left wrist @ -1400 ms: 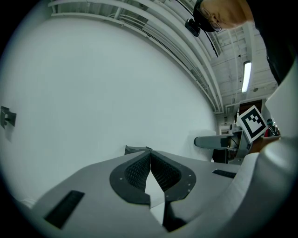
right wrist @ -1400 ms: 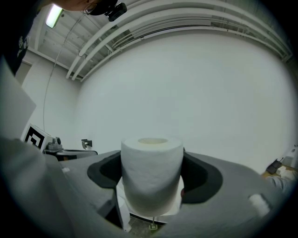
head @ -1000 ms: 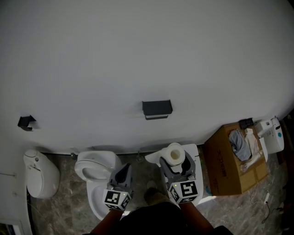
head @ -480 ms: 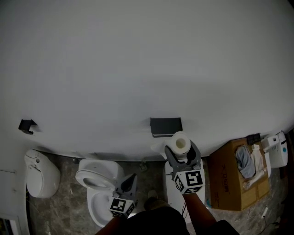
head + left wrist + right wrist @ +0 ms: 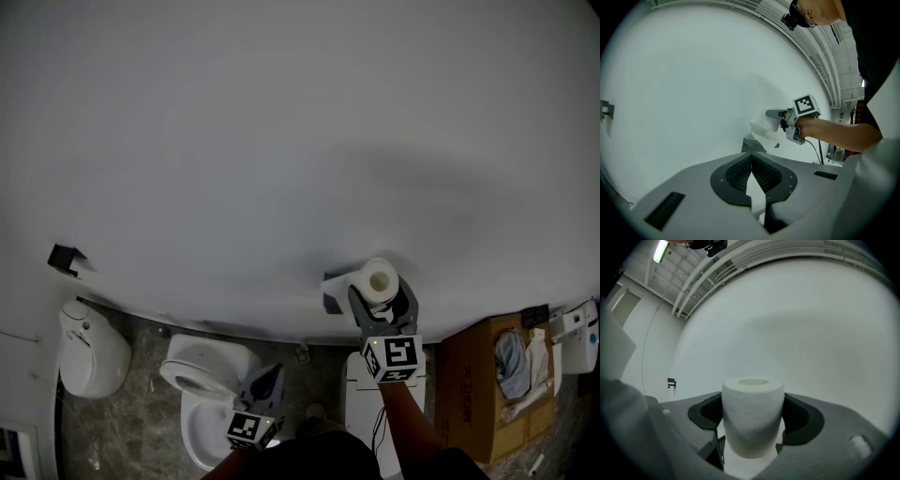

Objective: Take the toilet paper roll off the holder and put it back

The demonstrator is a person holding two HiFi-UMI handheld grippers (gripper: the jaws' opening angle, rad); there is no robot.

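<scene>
Behind the roll, right tool's black-and-white marker cube

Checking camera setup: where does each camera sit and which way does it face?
Head view: on head, looking down at wall, toilet; left tongs, right tongs, right forearm show.
Left gripper view: on left tongs, shut, facing wall; right forearm shows.
Right gripper view: on right tongs, facing wall past gripped toilet paper roll.
Shared: toilet paper roll.
</scene>
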